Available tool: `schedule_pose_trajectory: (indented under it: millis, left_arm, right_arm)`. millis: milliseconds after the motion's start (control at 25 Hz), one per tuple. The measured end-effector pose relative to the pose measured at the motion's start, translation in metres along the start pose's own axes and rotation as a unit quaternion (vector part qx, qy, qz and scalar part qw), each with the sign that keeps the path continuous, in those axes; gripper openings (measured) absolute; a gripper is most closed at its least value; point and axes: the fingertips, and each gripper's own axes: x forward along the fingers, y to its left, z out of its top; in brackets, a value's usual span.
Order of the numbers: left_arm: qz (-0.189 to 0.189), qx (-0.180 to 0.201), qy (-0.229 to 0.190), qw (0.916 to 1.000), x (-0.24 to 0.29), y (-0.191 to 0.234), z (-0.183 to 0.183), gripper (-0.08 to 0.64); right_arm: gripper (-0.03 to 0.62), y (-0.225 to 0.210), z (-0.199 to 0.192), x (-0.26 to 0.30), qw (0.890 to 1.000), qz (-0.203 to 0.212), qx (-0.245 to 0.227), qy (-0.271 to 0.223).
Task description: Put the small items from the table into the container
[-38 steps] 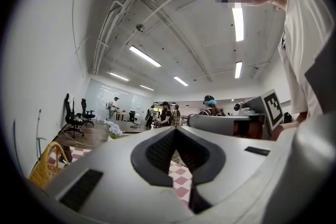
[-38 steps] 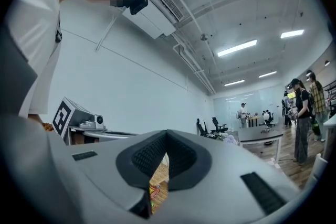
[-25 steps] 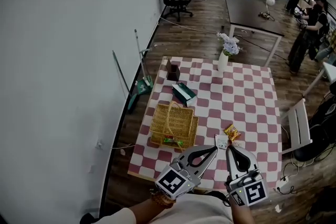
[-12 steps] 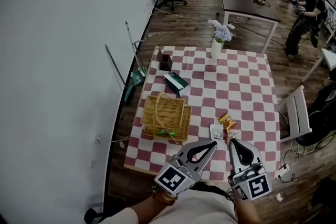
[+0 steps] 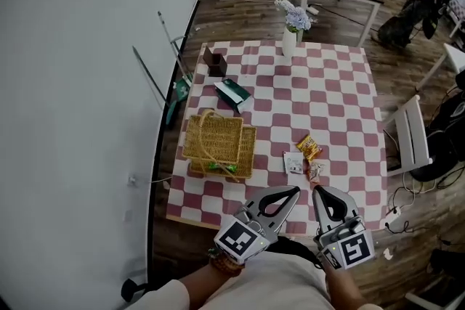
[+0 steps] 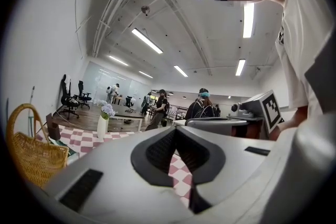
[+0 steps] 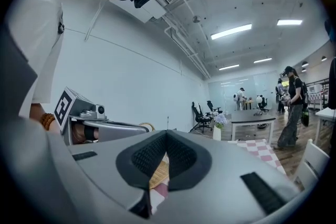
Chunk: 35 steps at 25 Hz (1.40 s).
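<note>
Red-and-white checkered table point(image 5: 334, 83) sitting in a wood-floored office, its small items too tiny to identify.
An orange packet point(image 5: 309, 148) and a white packet point(image 5: 293, 162) are lying near the front edge, right of the wicker basket point(image 5: 218, 145). The left gripper point(image 5: 295, 191) and right gripper point(image 5: 317, 190) are hovering in front, jaws pressed together, pinching nothing.

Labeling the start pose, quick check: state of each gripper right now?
Left gripper: closed, holding nothing.
Right gripper: closed, holding nothing.
</note>
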Motion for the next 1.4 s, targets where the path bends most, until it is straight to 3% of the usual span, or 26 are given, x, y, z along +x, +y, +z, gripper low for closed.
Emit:
schedule_pose_trajectory:
  millis: [240,440,480,560,600,640,1040,1400]
  left_arm:
    - [-0.014,0.035,0.018,0.9992,0.023,0.016,-0.034,0.011]
    - [-0.028,0.006,0.034,0.9990,0.042,0.030,-0.072,0.011]
    - [-0.027,0.004,0.039,0.9989,0.046,0.034,-0.081,0.011]
    - [-0.024,-0.001,0.055,0.9982,0.053,0.042,-0.101,0.011]
    - [-0.022,-0.004,0.065,0.9976,0.056,0.046,-0.111,0.011]
    - [-0.021,-0.008,0.076,0.9968,0.060,0.049,-0.123,0.011]
    - [-0.016,-0.066,0.159,0.9848,0.082,0.074,-0.229,0.012]
    - [-0.010,-0.090,0.207,0.9742,0.106,0.088,-0.281,0.012]
  right_arm:
    - [0.034,-0.021,-0.033,0.010,0.999,0.015,0.029,0.022]
    - [0.053,-0.043,-0.082,0.017,0.997,0.012,0.040,0.071]
    - [0.091,-0.046,-0.095,0.019,0.995,0.014,0.044,0.084]
    - [0.109,-0.052,-0.123,0.023,0.992,0.017,0.048,0.114]
    - [0.154,-0.055,-0.136,0.024,0.990,0.016,0.047,0.130]
    - [0.176,-0.058,-0.150,0.025,0.988,0.014,0.045,0.147]
    - [0.176,-0.090,-0.269,0.033,0.957,-0.012,-0.006,0.290]
    - [0.178,-0.123,-0.334,0.034,0.927,-0.058,0.093,0.358]
